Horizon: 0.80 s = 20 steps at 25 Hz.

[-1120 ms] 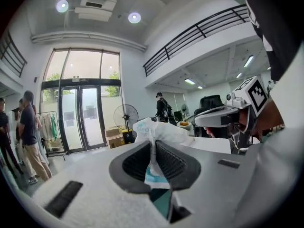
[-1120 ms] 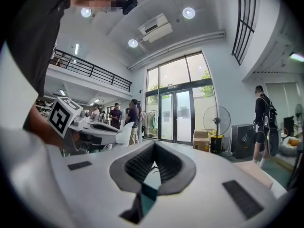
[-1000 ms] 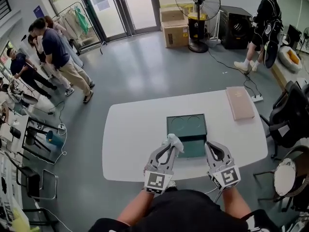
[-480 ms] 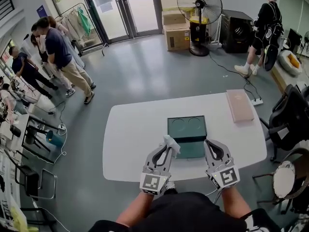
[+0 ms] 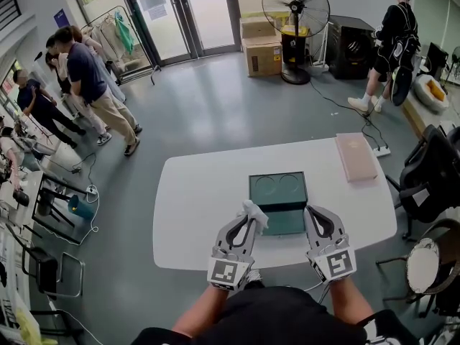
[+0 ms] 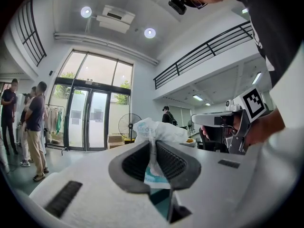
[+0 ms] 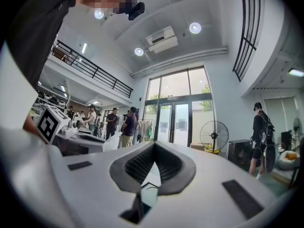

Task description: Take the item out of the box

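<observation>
A dark green box point(image 5: 278, 187) lies open on the white table point(image 5: 194, 200), with two round recesses in its inside. My left gripper point(image 5: 249, 217) is at the box's front left corner, shut on a crumpled white plastic packet point(image 5: 255, 210). In the left gripper view the packet point(image 6: 156, 132) stands pinched between the dark pads point(image 6: 173, 163) and bulges above them. My right gripper point(image 5: 313, 218) hovers at the box's front right corner. Its jaws are together with nothing between them point(image 7: 152, 170). It also shows in the left gripper view, as the right gripper point(image 6: 223, 121).
A flat pink box point(image 5: 356, 155) lies on the table's far right corner. Black chairs point(image 5: 431, 171) stand to the right. A standing fan point(image 5: 295, 9), cardboard boxes point(image 5: 260, 45) and several people point(image 5: 86, 77) are farther off on the grey floor.
My left gripper with the packet has shifted slightly left and toward me. The right gripper and the box have stayed almost as they were.
</observation>
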Available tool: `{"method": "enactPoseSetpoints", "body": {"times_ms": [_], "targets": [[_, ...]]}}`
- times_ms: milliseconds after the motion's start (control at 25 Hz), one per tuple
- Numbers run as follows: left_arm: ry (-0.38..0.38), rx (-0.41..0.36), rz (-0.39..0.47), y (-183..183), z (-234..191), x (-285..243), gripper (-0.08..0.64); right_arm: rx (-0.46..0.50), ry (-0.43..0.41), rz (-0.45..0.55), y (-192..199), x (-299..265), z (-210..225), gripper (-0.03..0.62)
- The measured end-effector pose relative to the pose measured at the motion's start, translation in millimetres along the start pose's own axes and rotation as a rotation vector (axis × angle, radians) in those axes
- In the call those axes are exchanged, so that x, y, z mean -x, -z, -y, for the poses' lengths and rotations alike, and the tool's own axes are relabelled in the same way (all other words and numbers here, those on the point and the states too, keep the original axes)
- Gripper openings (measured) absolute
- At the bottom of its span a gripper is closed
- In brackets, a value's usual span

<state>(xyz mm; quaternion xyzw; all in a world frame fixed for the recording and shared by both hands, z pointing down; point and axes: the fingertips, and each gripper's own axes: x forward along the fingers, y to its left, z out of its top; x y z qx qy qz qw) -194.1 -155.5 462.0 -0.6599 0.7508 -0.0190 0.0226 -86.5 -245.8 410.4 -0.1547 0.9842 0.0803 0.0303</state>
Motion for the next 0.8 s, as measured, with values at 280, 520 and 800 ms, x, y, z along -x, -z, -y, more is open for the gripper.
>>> {"method": "enactPoseSetpoints", "body": {"times_ms": [280,520,800], "targets": [[0.01,-0.018,0.006,-1.2,-3.3,3.2,0.058,-0.004,0.006,0.011,-7.0,-2.7,-4.5,0.005],[0.013,-0.017,0.008,2.8,0.3,-4.0,0.058,-0.016,0.003,0.013,0.5,-3.8,1.4,0.005],[0.013,-0.014,0.012,2.2,-4.6,-5.1,0.058,-0.021,0.0,0.01,2.4,-9.6,-1.4,0.005]]}}
